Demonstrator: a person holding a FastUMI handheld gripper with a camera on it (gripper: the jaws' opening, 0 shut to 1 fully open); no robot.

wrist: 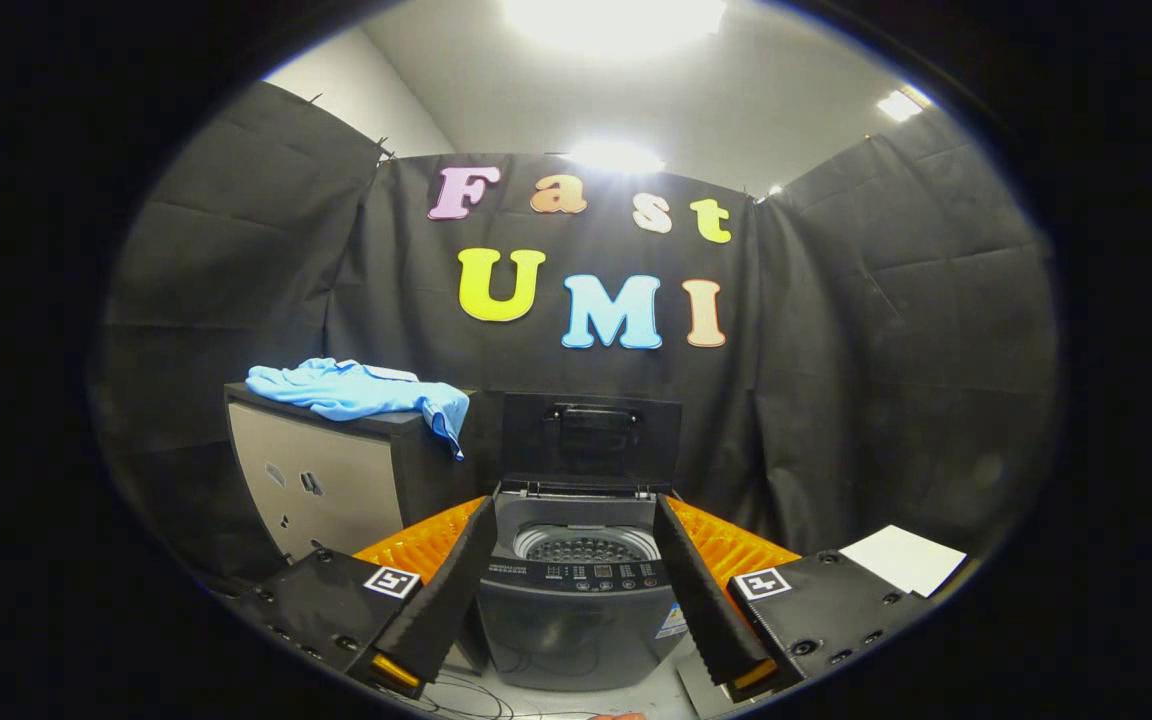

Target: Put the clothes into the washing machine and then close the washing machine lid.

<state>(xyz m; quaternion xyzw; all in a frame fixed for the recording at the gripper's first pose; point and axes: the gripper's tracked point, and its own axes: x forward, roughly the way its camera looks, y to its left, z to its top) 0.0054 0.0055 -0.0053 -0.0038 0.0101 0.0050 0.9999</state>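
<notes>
A small grey top-loading washing machine [576, 600] stands just ahead of my fingers, its dark lid [591, 438] raised upright at the back and its perforated drum [586, 547] open to view. A light blue garment [361, 390] lies crumpled on top of a cabinet [326, 485] to the left of the machine, one corner hanging over the cabinet's edge. My gripper [574, 515] is open, its two fingers [451, 580] spread wide on either side of the machine's top, with nothing held between them.
Black cloth walls close in the booth behind and beside the machine. A white sheet [904, 558] lies to the right, beyond the right finger. Thin cables [476, 700] run over the pale floor in front of the machine.
</notes>
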